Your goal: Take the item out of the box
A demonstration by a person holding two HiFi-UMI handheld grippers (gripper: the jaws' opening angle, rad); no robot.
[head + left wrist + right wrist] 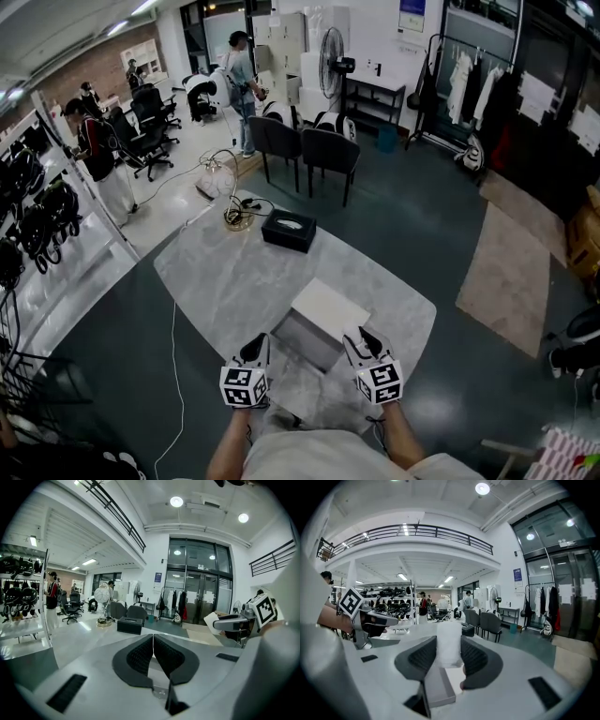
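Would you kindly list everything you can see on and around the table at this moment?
table: one, grey marbled, centre.
box: one, white, open, at the table's near edge.
wrapped item: one, white, held over the box.
tissue box: one, black, far side of the table.
stand with a round base: one, gold, far left corner of the table.
chairs: two, dark, beyond the table.
standing fan: one, black, by the back wall.
rugs: two, beige, on the floor at right.
people: several, far left background.
left gripper: one, dark fingers together, empty, left of the box.
right gripper: one, fingers clamped on the wrapped item.
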